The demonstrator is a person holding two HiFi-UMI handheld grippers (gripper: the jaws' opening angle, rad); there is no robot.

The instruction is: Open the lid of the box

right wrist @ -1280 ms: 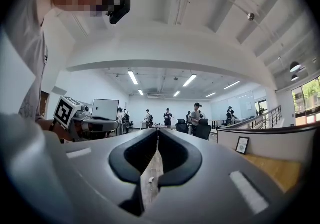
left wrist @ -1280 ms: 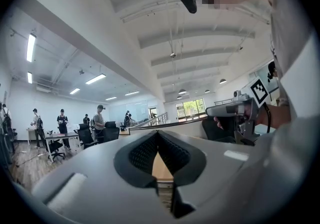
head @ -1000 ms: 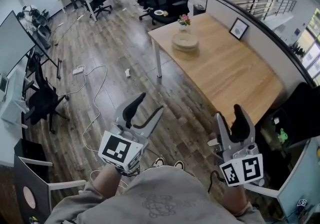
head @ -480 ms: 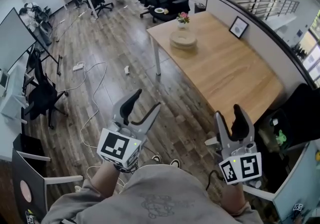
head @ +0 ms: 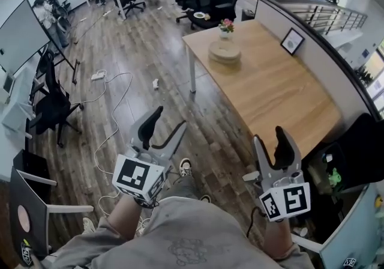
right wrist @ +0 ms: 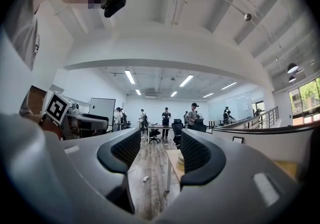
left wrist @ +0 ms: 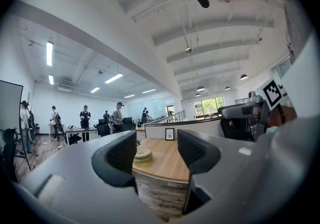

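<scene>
Left tool just widening, empty, right tool parted, empty, round box flat on table (well apart)

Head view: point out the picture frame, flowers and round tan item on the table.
picture frame (head: 292,40), head view, middle of its glass.
flowers (head: 225,23), head view, the blooms.
round tan item (head: 225,51), head view, top face.

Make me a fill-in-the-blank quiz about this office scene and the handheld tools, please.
1. The right gripper has its jaws ____, with nothing between them.
2. The round box sits on the wooden ____.
3. Beside the box stands a small vase of ____.
4. The white cable lies on the ____.

Missing words: open; table; flowers; floor.
</scene>
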